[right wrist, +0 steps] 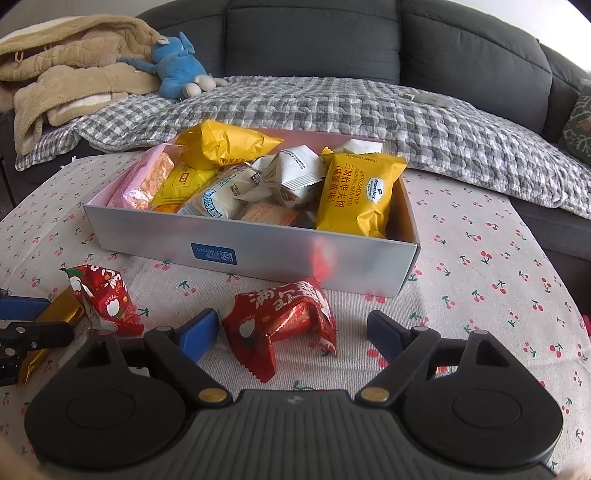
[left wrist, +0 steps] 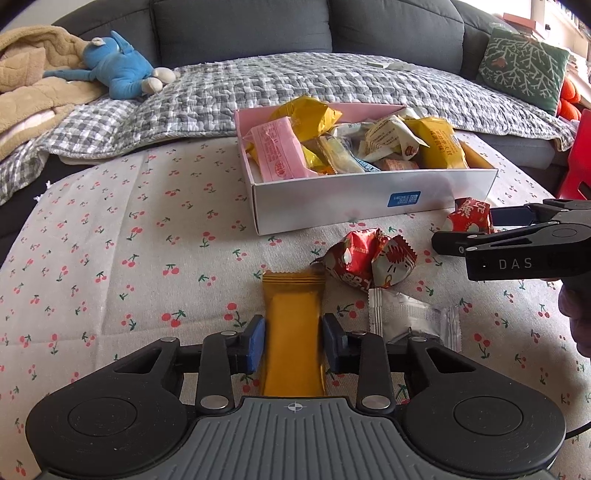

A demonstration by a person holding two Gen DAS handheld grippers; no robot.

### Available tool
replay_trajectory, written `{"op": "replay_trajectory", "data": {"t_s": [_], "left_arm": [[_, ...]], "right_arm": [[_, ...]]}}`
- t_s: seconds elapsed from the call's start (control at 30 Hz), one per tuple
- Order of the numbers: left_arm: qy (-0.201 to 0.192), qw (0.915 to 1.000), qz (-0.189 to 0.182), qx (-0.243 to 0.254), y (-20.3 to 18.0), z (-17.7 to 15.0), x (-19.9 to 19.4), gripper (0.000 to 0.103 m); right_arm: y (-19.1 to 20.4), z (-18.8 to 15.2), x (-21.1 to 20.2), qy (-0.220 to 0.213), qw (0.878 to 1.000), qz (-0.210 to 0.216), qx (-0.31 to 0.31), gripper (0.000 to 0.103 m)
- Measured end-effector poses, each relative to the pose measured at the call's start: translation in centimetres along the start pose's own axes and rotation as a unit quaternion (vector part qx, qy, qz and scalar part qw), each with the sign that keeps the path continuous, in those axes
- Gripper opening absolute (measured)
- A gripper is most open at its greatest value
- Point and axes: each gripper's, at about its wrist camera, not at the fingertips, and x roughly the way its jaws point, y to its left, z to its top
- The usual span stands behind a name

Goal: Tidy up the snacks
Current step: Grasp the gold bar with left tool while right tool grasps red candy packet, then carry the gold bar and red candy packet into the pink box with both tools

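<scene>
My left gripper (left wrist: 293, 343) is shut on a long gold snack bar (left wrist: 291, 332) that lies on the cherry-print cloth, its blue pads against the bar's two sides. The bar (right wrist: 59, 317) also shows at the left edge of the right wrist view. My right gripper (right wrist: 291, 332) stands open around a red packet (right wrist: 280, 325); the left pad is at the packet's edge and the right pad is apart from it. A second red packet (left wrist: 369, 258) and a silver packet (left wrist: 410, 317) lie between the grippers. Behind them stands a white box (right wrist: 258, 254) holding several snacks.
The table's cherry-print cloth (left wrist: 110, 258) runs back to a grey sofa (right wrist: 314, 33) covered by a checked quilt (right wrist: 332, 107). On it lie a blue plush toy (left wrist: 118, 70), a beige blanket (right wrist: 66, 66) and a green cushion (left wrist: 524, 70). A red object (left wrist: 576, 162) stands at the right.
</scene>
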Motion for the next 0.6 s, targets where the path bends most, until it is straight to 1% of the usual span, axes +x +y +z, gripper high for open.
{"op": "replay_trajectory", "data": {"t_s": [0.03, 0.07, 0.13, 0.23, 0.3, 0.37, 0.5, 0.6], "left_arm": [[0.002, 1.0000, 0.000, -0.004, 0.05, 0.03, -0.02, 0.030], [0.004, 1.0000, 0.000, -0.008, 0.09, 0.06, -0.04, 0.029], [0.008, 0.9999, -0.001, -0.013, 0.14, 0.16, -0.04, 0.029], [0.010, 0.9998, -0.003, -0.018, 0.19, 0.26, -0.05, 0.029], [0.013, 0.9997, -0.005, -0.022, 0.26, 0.35, -0.03, 0.029], [0.016, 0.9994, -0.009, -0.030, 0.42, 0.49, -0.01, 0.029], [0.022, 0.9985, -0.020, -0.047, 0.70, 0.74, -0.04, 0.029], [0.024, 0.9979, -0.024, -0.056, 0.83, 0.82, -0.05, 0.029]], "right_arm": [[0.03, 0.05, -0.03, 0.000, 1.000, 0.003, -0.001, 0.076], [0.00, 0.12, -0.01, 0.001, 1.000, 0.007, -0.003, 0.074], [0.09, 0.20, -0.09, 0.001, 1.000, 0.013, -0.008, 0.064], [0.26, 0.22, -0.26, 0.002, 1.000, 0.016, -0.015, 0.058], [0.27, 0.19, -0.37, 0.003, 1.000, 0.017, -0.017, 0.056], [0.23, 0.23, -0.44, 0.006, 1.000, 0.021, -0.015, 0.052], [0.00, 0.64, -0.44, 0.019, 0.999, 0.030, -0.004, 0.048], [-0.11, 0.66, -0.57, 0.025, 0.999, 0.036, 0.006, 0.048]]}}
